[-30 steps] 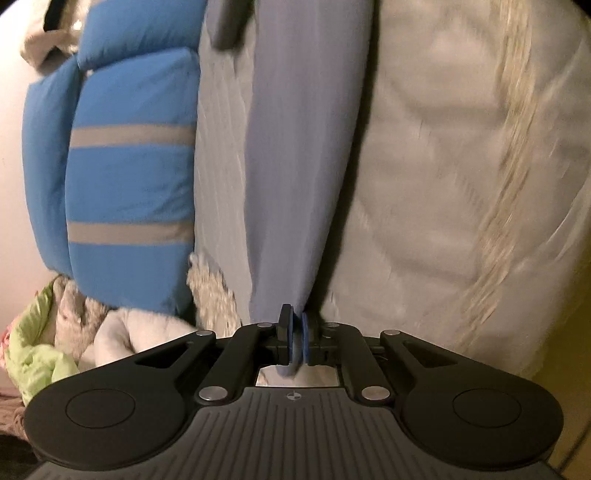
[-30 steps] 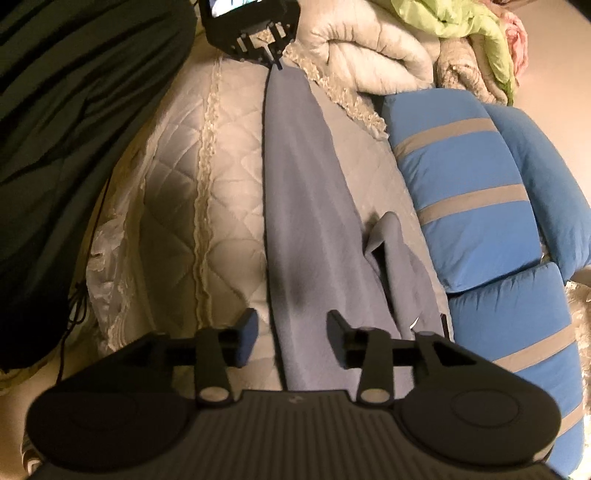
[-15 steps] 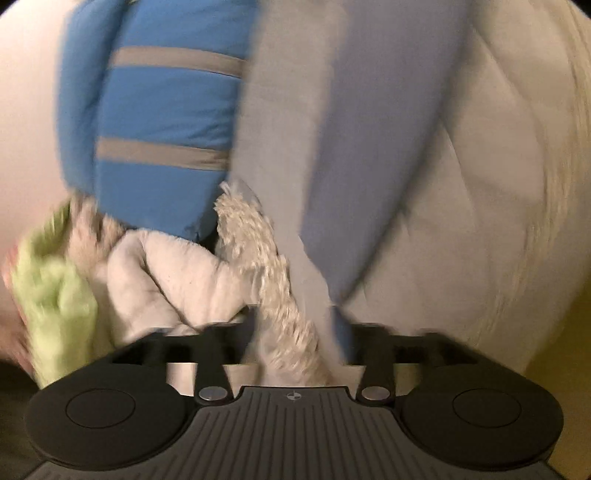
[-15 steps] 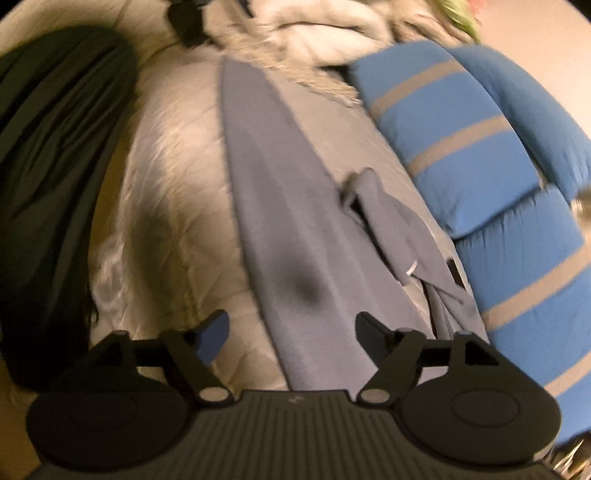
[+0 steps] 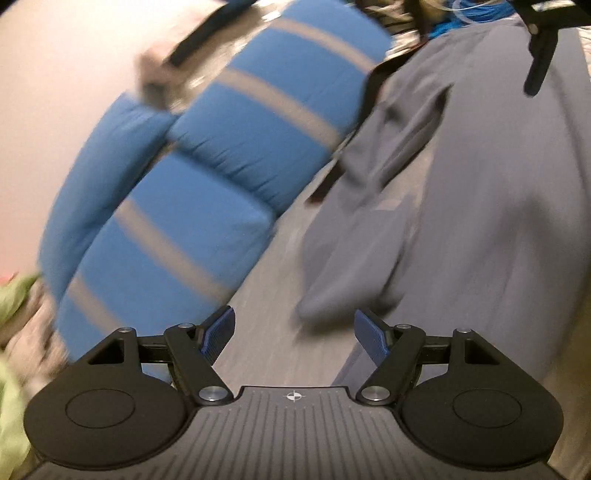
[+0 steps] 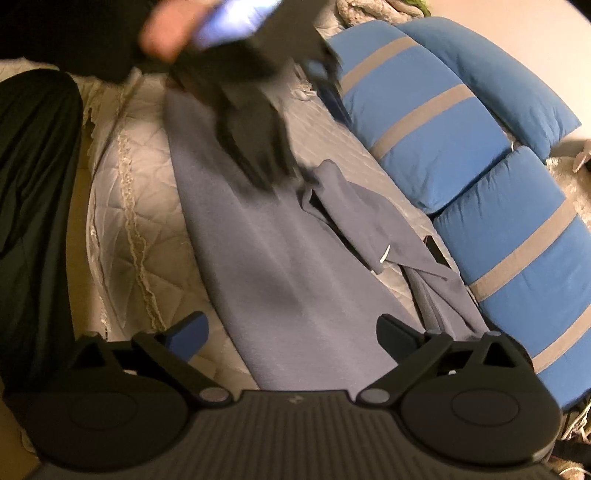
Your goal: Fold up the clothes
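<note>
A long grey-blue garment [image 6: 280, 266] lies stretched out on the quilted bed cover [image 6: 122, 192], with a crumpled sleeve [image 6: 354, 206] flopped out toward the pillows. My right gripper [image 6: 291, 330] hovers over the garment's near end; its jaws are opening wide and hold nothing. In the left wrist view the garment [image 5: 480, 221] fills the right side and its sleeve [image 5: 351, 240] lies just ahead of my left gripper [image 5: 295, 334], whose jaws are opening over bare quilt, empty. The left gripper [image 6: 251, 110] shows as a dark blur above the garment's far half.
Blue pillows with grey stripes [image 6: 424, 118] [image 5: 229, 155] line the bed beside the sleeve. A dark cloth [image 6: 33, 184] lies along the opposite edge. A hand [image 6: 166, 33] carries the left gripper. Green and cream bedding [image 5: 11, 295] is piled at the far end.
My left gripper let go of the garment's far end, opened, and swung across toward the sleeve and pillows. My right gripper spread wider and rolled a little over the near end.
</note>
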`<move>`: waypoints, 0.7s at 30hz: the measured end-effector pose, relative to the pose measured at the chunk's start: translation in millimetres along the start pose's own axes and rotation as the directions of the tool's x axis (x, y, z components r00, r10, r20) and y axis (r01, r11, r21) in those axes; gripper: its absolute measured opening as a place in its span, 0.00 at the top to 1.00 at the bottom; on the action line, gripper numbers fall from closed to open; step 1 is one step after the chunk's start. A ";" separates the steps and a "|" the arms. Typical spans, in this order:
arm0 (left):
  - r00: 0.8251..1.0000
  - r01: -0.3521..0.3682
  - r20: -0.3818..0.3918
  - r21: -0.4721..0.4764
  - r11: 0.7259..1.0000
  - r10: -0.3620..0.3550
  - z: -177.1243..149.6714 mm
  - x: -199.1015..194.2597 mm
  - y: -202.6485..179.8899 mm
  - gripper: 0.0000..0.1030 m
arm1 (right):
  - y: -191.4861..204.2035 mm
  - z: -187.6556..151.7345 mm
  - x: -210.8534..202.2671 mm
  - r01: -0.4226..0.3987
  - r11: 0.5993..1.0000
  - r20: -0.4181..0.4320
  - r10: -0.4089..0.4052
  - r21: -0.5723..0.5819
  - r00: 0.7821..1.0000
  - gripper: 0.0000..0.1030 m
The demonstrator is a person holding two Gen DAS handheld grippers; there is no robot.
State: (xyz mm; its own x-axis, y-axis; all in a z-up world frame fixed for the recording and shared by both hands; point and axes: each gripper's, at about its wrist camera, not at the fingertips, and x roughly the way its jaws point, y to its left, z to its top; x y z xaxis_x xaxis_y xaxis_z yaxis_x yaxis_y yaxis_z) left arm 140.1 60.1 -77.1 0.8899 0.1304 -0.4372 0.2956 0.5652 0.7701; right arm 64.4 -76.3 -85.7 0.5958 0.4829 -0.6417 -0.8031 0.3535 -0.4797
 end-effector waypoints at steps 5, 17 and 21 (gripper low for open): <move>0.997 0.073 0.006 0.015 0.997 -0.074 35.3 54.3 -35.4 0.32 | -10.9 -2.0 -4.4 0.007 0.999 0.017 -0.008 0.048 1.000 0.01; 0.999 -0.008 0.040 -0.319 0.948 0.022 10.1 70.2 16.7 0.89 | -2.9 -4.2 -8.1 -0.018 1.000 0.034 0.018 0.004 0.999 0.01; 0.993 -0.111 0.006 -0.343 0.933 0.120 -17.8 45.0 38.0 0.89 | 1.8 -1.6 -7.4 -0.032 0.999 0.038 0.032 -0.010 0.999 0.00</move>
State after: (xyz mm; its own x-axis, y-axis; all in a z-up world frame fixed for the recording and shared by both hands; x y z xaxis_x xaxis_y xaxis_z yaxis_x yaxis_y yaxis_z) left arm 185.1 101.9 -75.8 0.9211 0.1921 -0.3386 0.0578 0.7925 0.6071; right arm 58.5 -80.5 -82.8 0.5693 0.5239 -0.6336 -0.8214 0.3296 -0.4654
